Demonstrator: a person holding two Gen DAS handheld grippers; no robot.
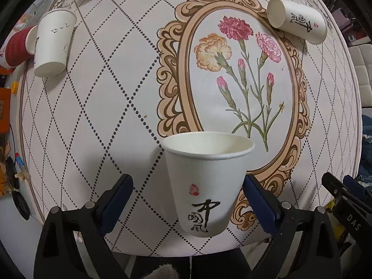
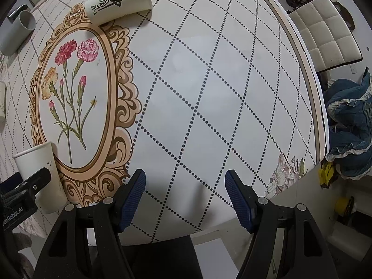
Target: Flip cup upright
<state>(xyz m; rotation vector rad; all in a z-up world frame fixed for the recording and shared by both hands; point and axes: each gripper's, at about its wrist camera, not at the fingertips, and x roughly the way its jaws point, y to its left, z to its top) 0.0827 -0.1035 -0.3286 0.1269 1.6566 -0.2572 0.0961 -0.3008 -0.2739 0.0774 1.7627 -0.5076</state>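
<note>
A white paper cup with black calligraphy [image 1: 204,186] stands upright near the table's front edge, between the open fingers of my left gripper [image 1: 187,186]. The right finger [image 1: 255,193] is at the cup's side; the left finger [image 1: 118,195] stands well apart. The same cup shows in the right wrist view [image 2: 44,174] with the left gripper's finger beside it. My right gripper [image 2: 185,190] is open and empty over bare tablecloth. Another calligraphy cup [image 1: 297,23] lies on its side at the far right, and it also shows in the right wrist view [image 2: 118,2].
A white cup with bird marks [image 1: 53,44] lies on its side at the far left, next to a red ribbed cup [image 1: 16,48]. A grey cup [image 2: 16,34] lies further back. A padded chair [image 2: 325,34] and blue cloth [image 2: 348,125] are beyond the table's right edge.
</note>
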